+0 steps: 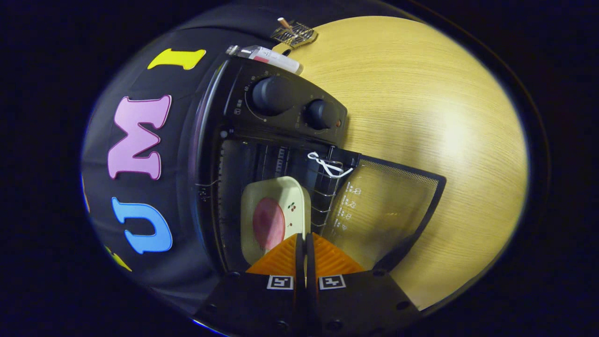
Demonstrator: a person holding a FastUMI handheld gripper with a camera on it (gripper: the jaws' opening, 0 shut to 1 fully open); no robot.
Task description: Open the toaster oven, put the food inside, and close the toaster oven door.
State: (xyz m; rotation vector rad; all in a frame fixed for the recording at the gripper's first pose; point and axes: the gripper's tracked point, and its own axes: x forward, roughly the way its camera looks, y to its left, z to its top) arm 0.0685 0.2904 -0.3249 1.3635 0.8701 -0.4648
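Toaster oven point(262, 154) stands on the wooden bench point(421, 103), against the black cloth wall, with its glass door point(383, 210) swung fully open onto the bench. I see two knobs point(273, 96) on its control panel and a white cord point(327, 164) tied at the door hinge. A cream tray point(285, 196) carrying a round pink slice of food point(268, 223) sits on the wire rack point(323, 196) inside the oven. My hand-held gripper point(304, 241) has its fingers pressed together, gripping the near rim of the tray.
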